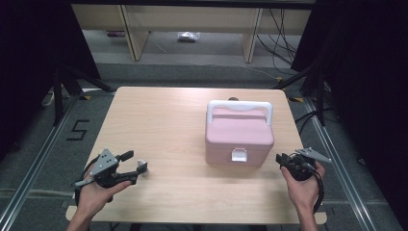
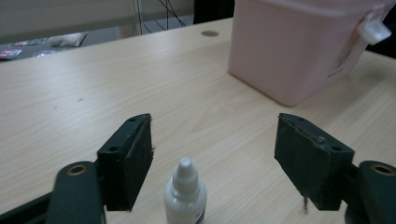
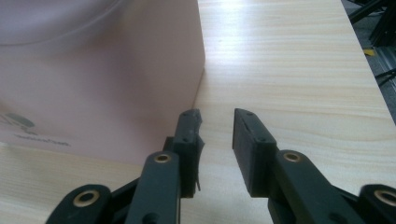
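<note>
Fingers [image 2: 128, 163] parted around one dropper bottle [image 2: 185, 196], right fingers [image 3: 250, 149] apart, empty, one pink box [image 1: 239, 134]

the left gripper [image 2: 212, 158] has its two black jaws standing wide apart over the pale wooden table [image 2: 93, 93]. a small white dropper bottle [image 2: 185, 196] stands upright between them, nearer the left jaw and touching neither. farther off at the upper right sits a pink box [image 2: 289, 51] with a white latch [image 2: 375, 30] on its side.
</note>
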The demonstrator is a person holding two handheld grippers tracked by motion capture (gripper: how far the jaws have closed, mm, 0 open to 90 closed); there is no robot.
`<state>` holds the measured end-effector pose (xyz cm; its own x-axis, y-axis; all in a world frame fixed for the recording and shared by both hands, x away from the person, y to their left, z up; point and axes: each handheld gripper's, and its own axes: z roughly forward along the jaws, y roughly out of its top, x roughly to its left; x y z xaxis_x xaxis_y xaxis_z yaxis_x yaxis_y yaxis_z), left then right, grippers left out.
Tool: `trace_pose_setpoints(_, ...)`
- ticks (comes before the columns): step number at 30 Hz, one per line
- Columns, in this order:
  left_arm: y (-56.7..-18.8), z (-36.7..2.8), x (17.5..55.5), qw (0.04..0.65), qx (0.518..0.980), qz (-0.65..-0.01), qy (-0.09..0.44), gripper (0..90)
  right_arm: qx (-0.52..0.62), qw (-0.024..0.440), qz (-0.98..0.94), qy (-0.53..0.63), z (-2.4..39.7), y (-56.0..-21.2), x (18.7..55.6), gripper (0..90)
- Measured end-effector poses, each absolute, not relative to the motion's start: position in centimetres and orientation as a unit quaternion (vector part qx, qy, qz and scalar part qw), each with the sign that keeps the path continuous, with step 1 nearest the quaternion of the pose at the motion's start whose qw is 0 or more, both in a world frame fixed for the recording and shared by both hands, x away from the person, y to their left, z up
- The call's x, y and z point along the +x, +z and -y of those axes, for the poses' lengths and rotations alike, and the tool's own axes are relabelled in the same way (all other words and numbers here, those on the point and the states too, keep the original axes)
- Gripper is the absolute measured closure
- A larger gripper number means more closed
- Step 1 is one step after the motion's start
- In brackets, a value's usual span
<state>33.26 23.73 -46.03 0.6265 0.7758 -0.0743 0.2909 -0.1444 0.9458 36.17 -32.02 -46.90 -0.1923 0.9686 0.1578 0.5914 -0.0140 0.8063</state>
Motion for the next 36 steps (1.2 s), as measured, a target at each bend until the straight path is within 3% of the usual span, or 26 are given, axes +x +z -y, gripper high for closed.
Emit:
trace_pose_setpoints(6, -43.6, -21.4, 33.6, 0.575, 0.708, -0.346, 0.222, 50.5, 0.591, 0.229, -0.663, 0.399, 32.2, -46.2, 36.9, 84.4)
trace_pose_setpoints(10, -43.3, -19.2, 34.5, 0.587, 0.713, -0.336, 0.186, 78.0, 0.588, 0.219, -0.666, 0.404, 32.3, -46.0, 37.4, 90.0)
trace_pose_setpoints(14, -43.7, -16.9, 35.9, 0.577, 0.726, -0.335, 0.167, 89.4, 0.591, 0.212, -0.669, 0.398, 32.1, -45.7, 37.5, 90.0)
trace_pose_setpoints(24, -44.5, -11.4, 38.5, 0.54, 0.756, -0.333, 0.161, 89.7, 0.602, 0.188, -0.665, 0.399, 31.5, -44.6, 38.2, 90.0)
trace_pose_setpoints(36, -45.4, -6.9, 41.5, 0.506, 0.779, -0.334, 0.162, 89.4, 0.579, 0.196, -0.685, 0.395, 31.0, -43.8, 39.7, 90.0)
